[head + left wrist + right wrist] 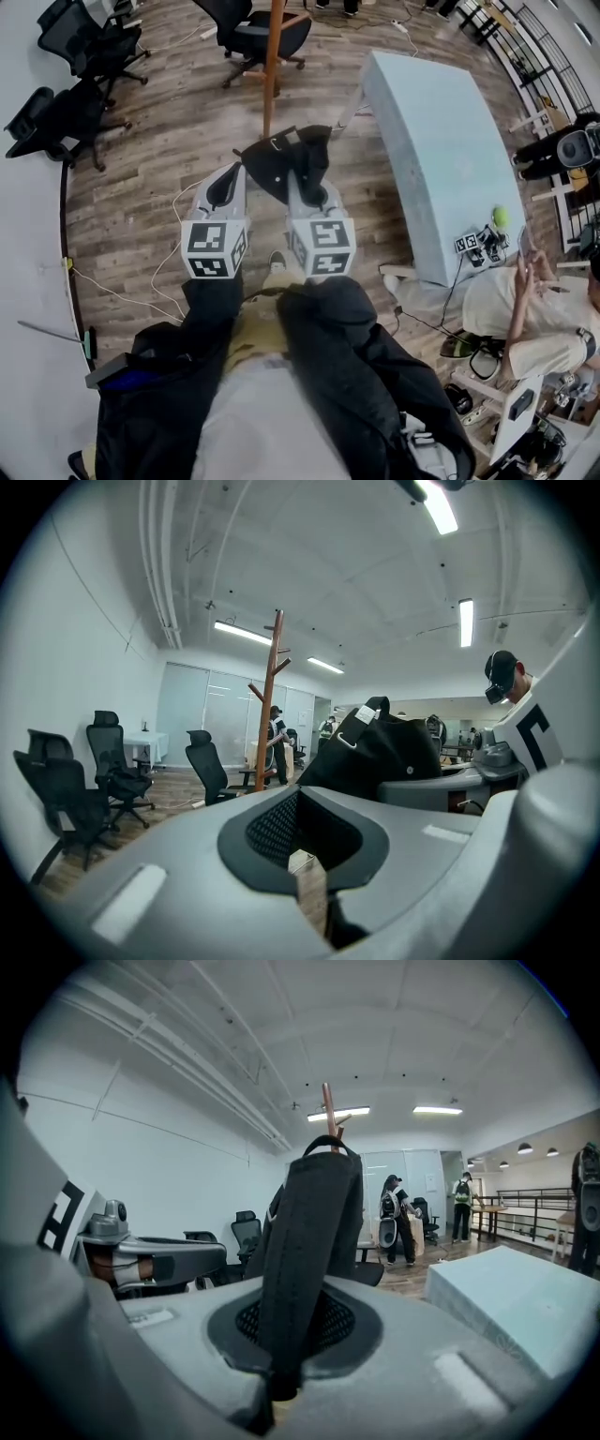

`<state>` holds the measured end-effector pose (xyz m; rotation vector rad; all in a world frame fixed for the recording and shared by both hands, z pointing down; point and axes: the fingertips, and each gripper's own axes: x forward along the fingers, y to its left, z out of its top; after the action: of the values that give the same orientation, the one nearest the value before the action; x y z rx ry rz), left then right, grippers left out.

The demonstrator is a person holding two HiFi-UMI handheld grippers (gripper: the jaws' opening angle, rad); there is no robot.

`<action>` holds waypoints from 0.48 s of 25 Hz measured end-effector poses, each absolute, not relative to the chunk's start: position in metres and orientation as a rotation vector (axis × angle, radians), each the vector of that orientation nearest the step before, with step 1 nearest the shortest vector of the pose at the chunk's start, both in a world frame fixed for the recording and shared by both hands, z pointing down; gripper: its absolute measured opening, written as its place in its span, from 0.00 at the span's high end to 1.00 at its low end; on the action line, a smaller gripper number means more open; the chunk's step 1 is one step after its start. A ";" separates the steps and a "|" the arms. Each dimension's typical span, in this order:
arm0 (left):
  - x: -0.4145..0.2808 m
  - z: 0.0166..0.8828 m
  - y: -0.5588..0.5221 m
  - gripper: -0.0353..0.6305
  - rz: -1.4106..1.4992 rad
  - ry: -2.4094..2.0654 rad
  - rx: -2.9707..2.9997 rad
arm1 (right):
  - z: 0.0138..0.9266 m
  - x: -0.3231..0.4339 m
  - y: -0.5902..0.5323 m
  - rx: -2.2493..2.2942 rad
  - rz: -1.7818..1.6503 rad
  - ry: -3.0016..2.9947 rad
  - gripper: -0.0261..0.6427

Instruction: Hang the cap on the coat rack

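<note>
A person is holding a black cap (281, 161) out front, so the carrying step seems to be under way. The right gripper (306, 180) is pinching the cap's brim, its jaws nearly together on it. The left gripper (225, 187), at nine o'clock of the cap, is gripping nothing, its jaws a narrow slit apart. The wooden coat rack (272, 66) is standing at twelve o'clock, apart from the cap. The next move probably calls for closing in, raising the cap and hooking it over a peg (258, 688).
</note>
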<state>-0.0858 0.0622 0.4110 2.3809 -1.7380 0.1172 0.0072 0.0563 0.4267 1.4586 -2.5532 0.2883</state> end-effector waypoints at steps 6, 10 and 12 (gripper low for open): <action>-0.082 0.398 0.009 0.95 0.102 -1.817 2.378 | 0.428 0.016 0.003 1.435 0.308 -2.563 0.94; -0.069 0.401 -0.018 0.95 0.122 -1.805 2.375 | 0.431 0.023 -0.022 1.410 0.326 -2.567 0.94; -0.060 0.403 -0.030 0.95 0.131 -1.795 2.377 | 0.435 0.027 -0.032 1.390 0.337 -2.568 0.94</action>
<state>-0.0605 -0.0303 0.4031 2.3771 -1.7955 0.1310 0.0271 -0.0324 0.4348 1.3898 -2.5683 0.3369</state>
